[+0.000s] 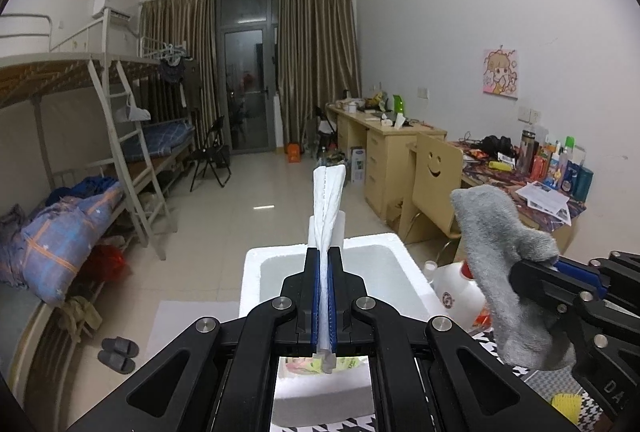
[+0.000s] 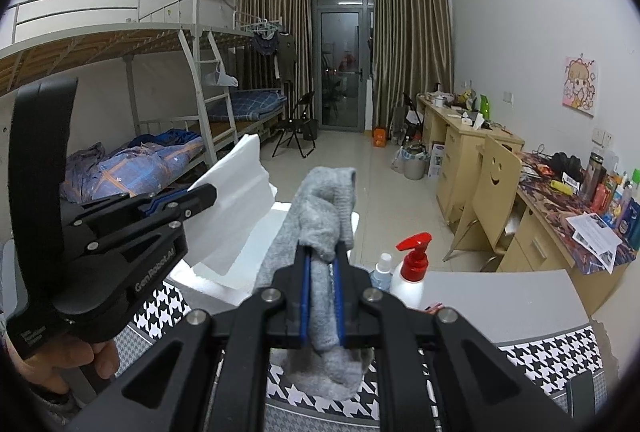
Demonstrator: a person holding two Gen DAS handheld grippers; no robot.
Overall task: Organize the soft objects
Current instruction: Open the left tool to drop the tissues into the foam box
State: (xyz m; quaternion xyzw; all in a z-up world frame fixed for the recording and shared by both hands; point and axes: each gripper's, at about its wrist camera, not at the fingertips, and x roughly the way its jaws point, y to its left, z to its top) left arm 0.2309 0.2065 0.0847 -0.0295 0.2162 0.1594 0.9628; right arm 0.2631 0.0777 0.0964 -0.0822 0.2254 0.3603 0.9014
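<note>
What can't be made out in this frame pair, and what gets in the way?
- Inside of the white foam box: left wrist view, its floor is hidden behind the left tool and the white cloth it clamps.
- Lower end of the grey sock: right wrist view, partly covered by the right tool.
- Labels on the desk bottles: too small in both views.

A white folded cloth (image 1: pixel 329 204) stands upright, pinched edge-on in the left hand-held gripper (image 1: pixel 324 264) above an open white foam box (image 1: pixel 252 272). A fuzzy grey sock (image 2: pixel 320 232) hangs crumpled, clamped mid-length in the right hand-held gripper (image 2: pixel 322 256).
</note>
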